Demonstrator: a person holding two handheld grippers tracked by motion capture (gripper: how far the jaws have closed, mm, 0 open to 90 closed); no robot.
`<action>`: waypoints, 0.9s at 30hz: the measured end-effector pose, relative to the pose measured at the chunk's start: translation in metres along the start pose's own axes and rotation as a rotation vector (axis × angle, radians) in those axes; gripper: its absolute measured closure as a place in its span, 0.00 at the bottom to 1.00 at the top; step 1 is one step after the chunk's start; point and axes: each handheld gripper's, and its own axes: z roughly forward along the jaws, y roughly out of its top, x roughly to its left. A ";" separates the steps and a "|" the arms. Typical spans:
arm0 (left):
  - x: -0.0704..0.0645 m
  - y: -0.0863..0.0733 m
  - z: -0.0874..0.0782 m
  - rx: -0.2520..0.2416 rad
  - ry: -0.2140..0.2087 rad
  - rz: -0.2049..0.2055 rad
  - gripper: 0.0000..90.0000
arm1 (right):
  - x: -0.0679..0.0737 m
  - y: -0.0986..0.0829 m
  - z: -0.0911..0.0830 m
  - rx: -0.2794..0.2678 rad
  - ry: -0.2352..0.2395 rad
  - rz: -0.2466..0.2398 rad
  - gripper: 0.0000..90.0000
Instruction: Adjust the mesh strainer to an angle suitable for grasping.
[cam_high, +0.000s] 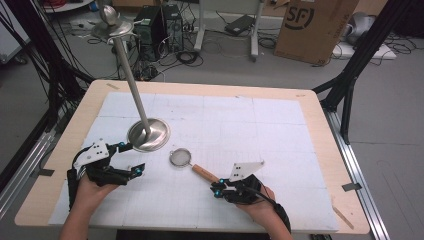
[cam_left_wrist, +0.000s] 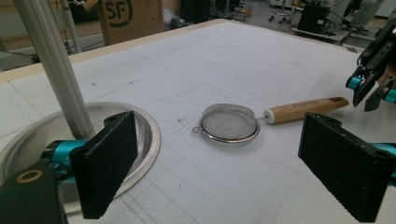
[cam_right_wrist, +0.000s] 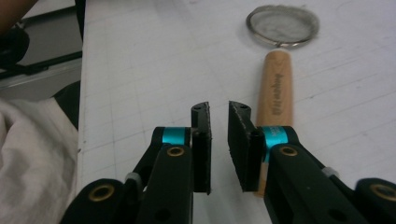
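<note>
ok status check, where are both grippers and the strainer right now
Left gripper open, empty, beside the metal stand base. Right gripper jaws nearly closed, empty, at the handle end of the strainer. Strainer flat on the table, nothing blocking.

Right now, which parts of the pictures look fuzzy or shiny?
Right gripper view: the strainer's wooden handle blurs beside the sharp jaws, and its mesh is soft. Left gripper view: the metal stand base shows a glossy sheen. High view: the whole picture is slightly soft, with even lighting.

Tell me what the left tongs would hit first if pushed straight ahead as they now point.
Likely the strainer: its mesh bowl lies on the table straight ahead, between the open left tongs, though the height is hard to judge.
</note>
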 end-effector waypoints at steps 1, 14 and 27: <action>0.000 0.000 0.000 0.000 0.000 0.000 0.14 | 0.000 -0.001 0.002 0.012 -0.001 0.000 0.91; -0.001 0.001 -0.001 -0.007 -0.003 -0.005 0.14 | -0.021 -0.011 0.001 0.072 -0.133 0.083 0.91; -0.001 0.001 0.000 0.000 -0.007 -0.006 0.14 | -0.045 -0.010 0.003 0.059 -0.211 0.145 0.90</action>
